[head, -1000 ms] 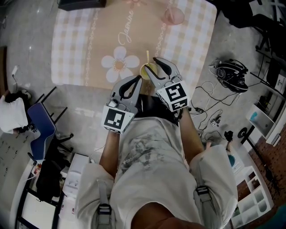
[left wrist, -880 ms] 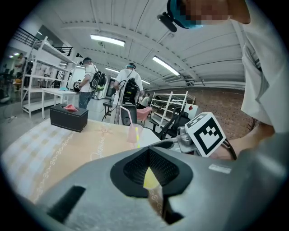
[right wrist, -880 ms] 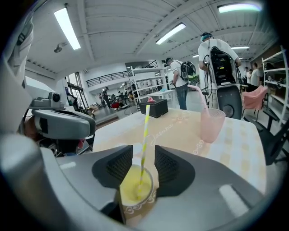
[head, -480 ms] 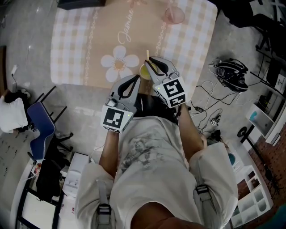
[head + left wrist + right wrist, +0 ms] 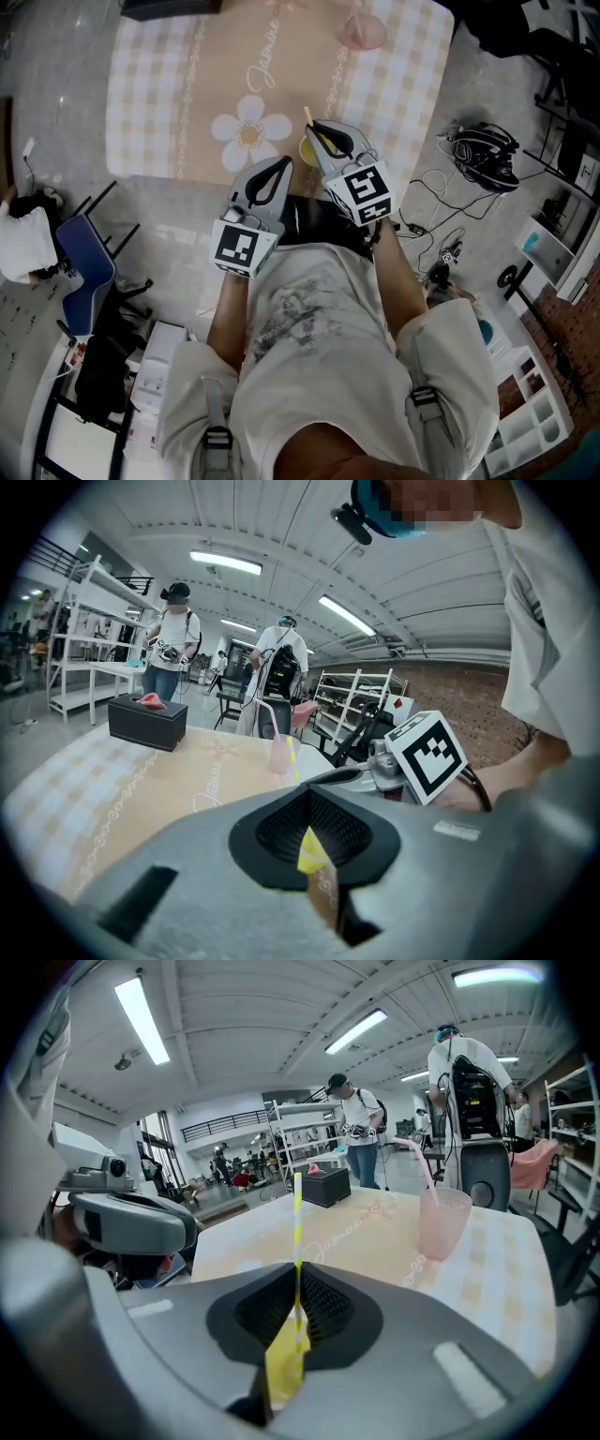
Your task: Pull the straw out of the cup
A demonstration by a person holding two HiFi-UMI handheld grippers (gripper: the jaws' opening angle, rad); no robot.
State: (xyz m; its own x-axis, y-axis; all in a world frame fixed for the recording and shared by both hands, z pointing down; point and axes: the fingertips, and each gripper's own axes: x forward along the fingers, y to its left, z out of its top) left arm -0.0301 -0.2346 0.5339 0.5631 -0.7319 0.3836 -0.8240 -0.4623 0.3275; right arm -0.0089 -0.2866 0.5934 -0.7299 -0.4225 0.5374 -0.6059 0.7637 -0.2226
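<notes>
The left gripper sits just left of the yellow cup with its jaws together on nothing. Nothing pins the cup to the checked tablecloth, so a light cup may ride up or tip over if the straw binds against its rim. The right gripper is closing its jaws on the thin yellow straw, which stands up out of that cup. Because the bite is right at the tips, the straw could slip free, or kink if the pull goes sideways rather than along its length.
</notes>
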